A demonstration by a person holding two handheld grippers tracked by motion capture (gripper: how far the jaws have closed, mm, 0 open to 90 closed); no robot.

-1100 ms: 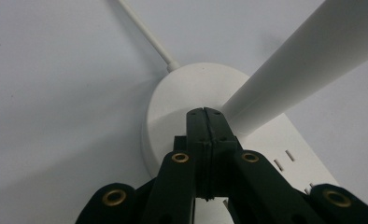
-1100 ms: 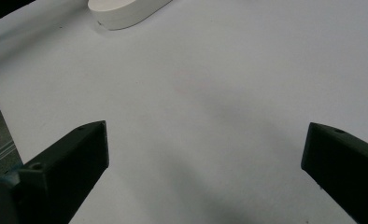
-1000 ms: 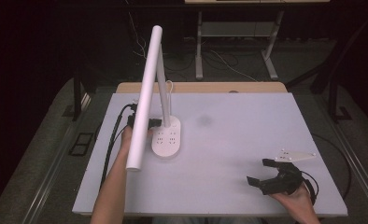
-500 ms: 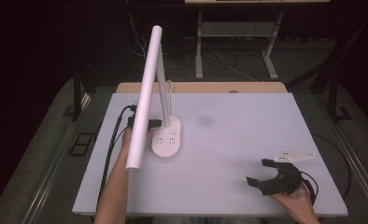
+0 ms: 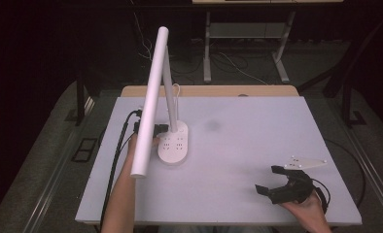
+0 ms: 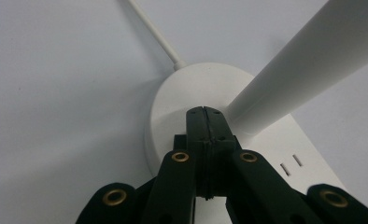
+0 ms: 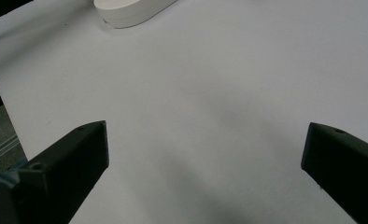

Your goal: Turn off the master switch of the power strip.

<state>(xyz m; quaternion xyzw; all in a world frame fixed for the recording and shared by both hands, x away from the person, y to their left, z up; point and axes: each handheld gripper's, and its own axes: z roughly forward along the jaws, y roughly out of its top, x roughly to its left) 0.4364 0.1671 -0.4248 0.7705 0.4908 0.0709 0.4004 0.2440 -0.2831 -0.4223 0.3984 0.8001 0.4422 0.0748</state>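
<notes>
No readable text, label or number appears anywhere.

Bright table, dark surroundings, soft focus

We see the table (image 5: 238, 145) evenly lit from above; ahead of the right gripper (image 7: 205, 154) lies a faint shadow, and its near jaws blur

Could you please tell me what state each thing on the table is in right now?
Desk lamp: upright on its base, head tilted down, unlit.
Left gripper: shut, tips on the lamp base.
Right gripper: open, holding nothing.
</notes>
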